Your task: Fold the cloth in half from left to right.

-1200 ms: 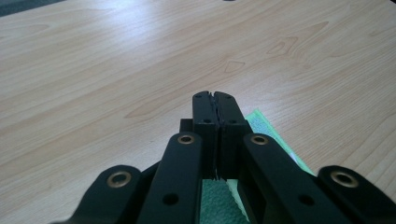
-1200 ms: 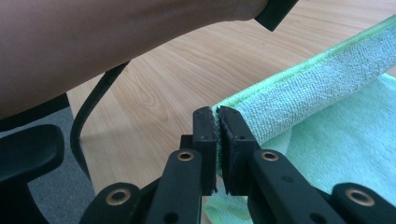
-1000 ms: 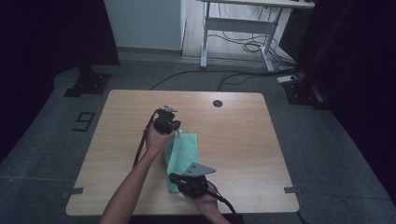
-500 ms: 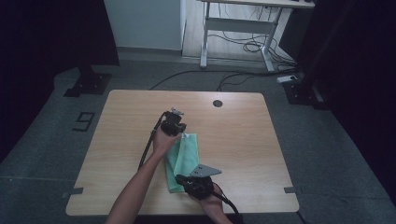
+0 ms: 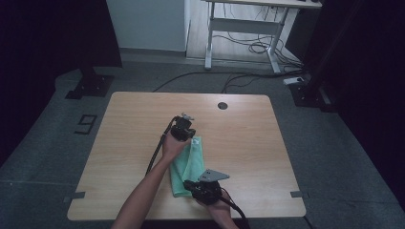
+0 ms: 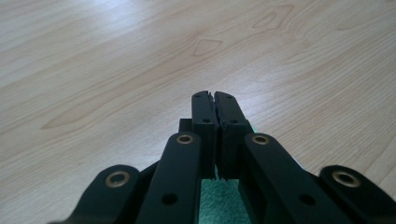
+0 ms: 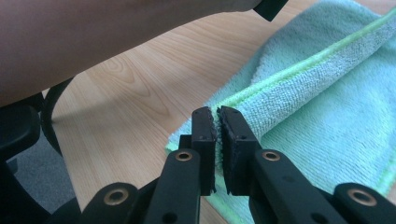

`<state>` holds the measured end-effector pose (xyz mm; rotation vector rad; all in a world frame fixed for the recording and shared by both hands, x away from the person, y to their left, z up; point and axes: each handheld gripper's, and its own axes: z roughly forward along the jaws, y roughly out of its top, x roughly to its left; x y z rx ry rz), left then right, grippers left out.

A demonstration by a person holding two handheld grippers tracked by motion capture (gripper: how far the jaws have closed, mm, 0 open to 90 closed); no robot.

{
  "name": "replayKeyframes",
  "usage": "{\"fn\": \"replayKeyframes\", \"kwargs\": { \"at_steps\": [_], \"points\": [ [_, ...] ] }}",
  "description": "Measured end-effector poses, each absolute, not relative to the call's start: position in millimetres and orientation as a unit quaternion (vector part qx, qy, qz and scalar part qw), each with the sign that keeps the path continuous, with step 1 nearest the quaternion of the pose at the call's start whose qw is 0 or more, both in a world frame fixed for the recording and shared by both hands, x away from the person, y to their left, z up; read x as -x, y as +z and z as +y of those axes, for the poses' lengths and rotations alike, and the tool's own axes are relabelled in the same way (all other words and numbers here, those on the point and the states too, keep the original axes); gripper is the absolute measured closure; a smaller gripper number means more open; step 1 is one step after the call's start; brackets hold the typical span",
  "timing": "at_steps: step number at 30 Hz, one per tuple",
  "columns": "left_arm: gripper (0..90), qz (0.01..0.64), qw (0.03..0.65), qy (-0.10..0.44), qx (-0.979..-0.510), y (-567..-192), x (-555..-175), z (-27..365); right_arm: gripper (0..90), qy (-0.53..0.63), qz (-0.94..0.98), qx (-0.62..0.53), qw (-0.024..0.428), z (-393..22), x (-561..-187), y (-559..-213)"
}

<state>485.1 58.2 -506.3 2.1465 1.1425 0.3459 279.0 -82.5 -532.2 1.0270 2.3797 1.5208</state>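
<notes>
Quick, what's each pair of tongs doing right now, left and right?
Left tongs: closed, pinching the far edge of the green towel.
Right tongs: closed on the towel's near hem.

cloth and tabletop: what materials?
Cloth: looks like microfibre terry, mint green, matte; fuzzy looped pile and a stitched lighter hem show. Tabletop: pale wood grain with a smooth, slightly glossy sheen, likely laminate or veneer rather than solid wood; can't tell which.

Mint-green towel (image 5: 188, 164) with lighter green hem, pale wood-grain table (image 5: 133, 119), black fingers (image 7: 205, 126).
</notes>
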Motion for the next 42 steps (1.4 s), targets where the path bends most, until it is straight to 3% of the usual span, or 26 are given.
{"fn": "replayKeyframes", "kwargs": {
  "at_steps": [22,42],
  "points": [
    [84.8,0.435,0.326,0.115,-0.831,-530.1,-486.4,39.2,83.7,0.495,0.791,-0.353,0.065,-92.6,-279.5,-541.3],
    [87.0,0.429,0.338,0.123,-0.828,-521.5,-484.3,33.8,83.4,0.488,0.793,-0.36,0.056,-96.3,-282.1,-547.5]
  ]
}}
